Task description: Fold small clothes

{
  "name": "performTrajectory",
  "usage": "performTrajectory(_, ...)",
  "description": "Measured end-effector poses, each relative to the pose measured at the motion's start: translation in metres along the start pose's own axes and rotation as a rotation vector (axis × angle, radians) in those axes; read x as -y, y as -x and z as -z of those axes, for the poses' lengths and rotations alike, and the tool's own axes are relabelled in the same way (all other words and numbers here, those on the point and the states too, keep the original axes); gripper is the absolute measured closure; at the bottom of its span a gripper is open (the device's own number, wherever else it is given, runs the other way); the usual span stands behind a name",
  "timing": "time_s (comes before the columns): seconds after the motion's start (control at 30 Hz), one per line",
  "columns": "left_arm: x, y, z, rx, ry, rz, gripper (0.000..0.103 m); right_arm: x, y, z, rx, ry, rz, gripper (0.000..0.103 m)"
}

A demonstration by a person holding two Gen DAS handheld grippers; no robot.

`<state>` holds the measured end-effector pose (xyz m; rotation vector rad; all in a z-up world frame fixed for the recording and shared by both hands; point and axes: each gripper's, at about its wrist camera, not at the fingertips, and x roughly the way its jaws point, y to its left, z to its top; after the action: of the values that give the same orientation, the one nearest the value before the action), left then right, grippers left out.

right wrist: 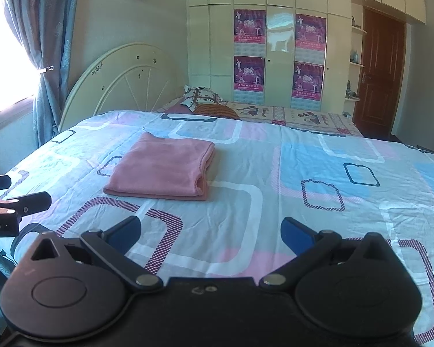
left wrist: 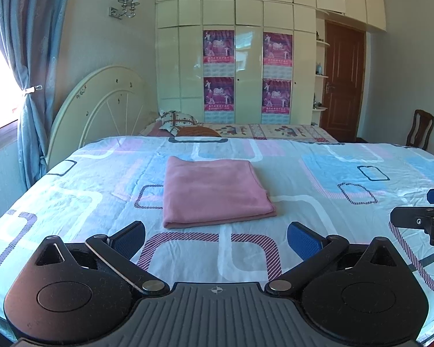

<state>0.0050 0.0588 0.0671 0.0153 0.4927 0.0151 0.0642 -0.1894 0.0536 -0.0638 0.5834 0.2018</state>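
Observation:
A pink cloth (left wrist: pixel 214 190) lies folded into a flat rectangle on the patterned bedsheet (left wrist: pixel 318 225); it also shows in the right wrist view (right wrist: pixel 165 167), left of centre. My left gripper (left wrist: pixel 215 238) is open and empty, held just in front of the cloth's near edge. My right gripper (right wrist: pixel 211 231) is open and empty, to the right of and nearer than the cloth. The right gripper's fingers (left wrist: pixel 413 217) show at the right edge of the left wrist view. The left gripper's fingers (right wrist: pixel 17 202) show at the left edge of the right wrist view.
The bed has a cream headboard (left wrist: pixel 101 107) at the left. Pillows and a floral blanket (left wrist: pixel 246 130) lie at the far side. A wardrobe (left wrist: pixel 246 57), a brown door (left wrist: pixel 344 81), a chair (left wrist: pixel 419 127) and blue curtains (left wrist: pixel 29 72) surround the bed.

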Motion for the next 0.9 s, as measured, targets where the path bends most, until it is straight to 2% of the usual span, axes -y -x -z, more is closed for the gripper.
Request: performTrajectory(0.9, -0.0033, -0.0005, -0.0010, 0.000, 0.000, -0.003, 0.000, 0.0002, 0.0005, -0.0031, 0.008, 0.010, -0.004, 0.000)
